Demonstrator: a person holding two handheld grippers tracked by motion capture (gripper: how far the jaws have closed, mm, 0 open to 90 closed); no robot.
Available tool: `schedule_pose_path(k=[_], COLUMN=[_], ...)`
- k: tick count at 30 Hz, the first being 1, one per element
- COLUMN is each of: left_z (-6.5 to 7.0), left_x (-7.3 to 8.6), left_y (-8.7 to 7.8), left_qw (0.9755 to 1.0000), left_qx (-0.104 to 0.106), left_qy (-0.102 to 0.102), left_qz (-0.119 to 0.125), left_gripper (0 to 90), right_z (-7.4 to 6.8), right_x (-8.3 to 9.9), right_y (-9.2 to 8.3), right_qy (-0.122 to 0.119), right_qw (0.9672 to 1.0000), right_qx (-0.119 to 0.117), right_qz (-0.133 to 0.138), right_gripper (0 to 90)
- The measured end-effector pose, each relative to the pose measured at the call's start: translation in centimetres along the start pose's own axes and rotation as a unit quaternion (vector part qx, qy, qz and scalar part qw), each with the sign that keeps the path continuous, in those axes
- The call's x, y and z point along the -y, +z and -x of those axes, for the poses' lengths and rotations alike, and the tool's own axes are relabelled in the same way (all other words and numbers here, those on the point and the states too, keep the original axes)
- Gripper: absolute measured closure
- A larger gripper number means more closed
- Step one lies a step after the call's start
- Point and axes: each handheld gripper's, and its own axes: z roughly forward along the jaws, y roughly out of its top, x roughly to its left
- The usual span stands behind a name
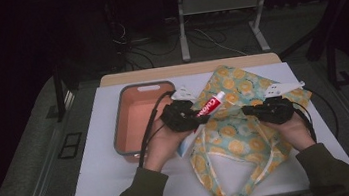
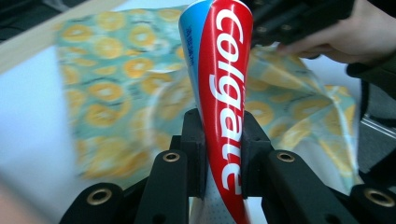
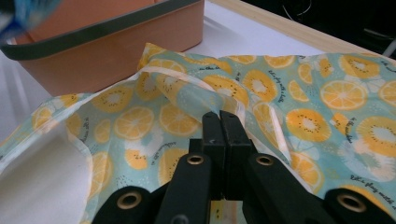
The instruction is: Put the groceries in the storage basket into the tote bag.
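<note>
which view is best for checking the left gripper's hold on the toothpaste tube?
Left gripper view: the Colgate toothpaste tube stands clamped between the black pads, up close. The high view shows it small, angled over the fruit-print bag. The right gripper view gives a blurred blue corner, top left.

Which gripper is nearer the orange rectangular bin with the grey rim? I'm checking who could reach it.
Left. The left gripper, clamping the red toothpaste tube, sits beside the orange bin; the right gripper pinches the citrus-print fabric bag farther away.
</note>
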Motion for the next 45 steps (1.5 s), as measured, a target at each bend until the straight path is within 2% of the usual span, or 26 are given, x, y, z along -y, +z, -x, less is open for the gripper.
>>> schedule_pose_path(k=[5,7,10,13,15,19,23,26,33,39,42,45], left_z=[1.4,1.7,2.0,1.9,1.7,1.1,0.5,0.1,-1.4,-1.8,-1.8,-1.6], left_x=[0.1,0.5,1.4,2.2,2.5,2.5,1.9,1.3,0.0,-0.1,0.4,0.7], left_y=[3.3,4.6,6.6,8.5,9.7,11.5,12.8,13.6,15.5,16.5,16.1,15.2], left_qw=[0.9997,0.9993,0.9987,0.9975,0.9969,0.9963,0.9963,0.9968,0.9966,0.9963,0.9976,0.9976], left_qx=[0.015,0.025,0.021,0.023,0.016,0.009,0.006,-0.001,-0.031,-0.04,-0.033,-0.034], left_qy=[0.008,0.003,0.002,-0.003,-0.003,-0.014,-0.024,-0.024,-0.025,-0.025,-0.031,-0.028], left_qz=[-0.017,-0.027,-0.046,-0.066,-0.077,-0.084,-0.082,-0.077,-0.072,-0.072,-0.053,-0.054], left_gripper=[75.9,75.9,75.8,75.9,75.9,75.9,75.8,75.8,75.6,73.6,66.1,54.2], right_z=[0.3,0.4,0.7,0.8,0.8,0.7,0.6,0.5,0.6,0.7,0.7,0.7], right_x=[0.0,0.1,0.1,0.0,0.0,-0.1,-0.2,-0.3,-0.3,-0.2,-0.2,-0.2], right_y=[-0.5,-0.6,-0.9,-1.1,-1.2,-1.3,-1.4,-1.4,-1.7,-1.7,-1.7,-1.7], right_qy=[0.003,0.006,0.008,0.01,0.008,0.007,0.008,0.007,0.012,0.014,0.014,0.013], right_qw=[1.0,0.9999,0.9998,0.9997,0.9996,0.9996,0.9995,0.9995,0.9992,0.9991,0.9992,0.9992], right_qx=[0.004,0.007,0.011,0.014,0.015,0.015,0.012,0.013,0.016,0.018,0.018,0.018], right_qz=[0.009,0.009,0.015,0.019,0.023,0.025,0.029,0.03,0.035,0.035,0.034,0.033], right_gripper=[89.7,89.7,89.7,89.7,89.7,89.7,89.7,89.7,89.7,89.7,89.7,89.7])
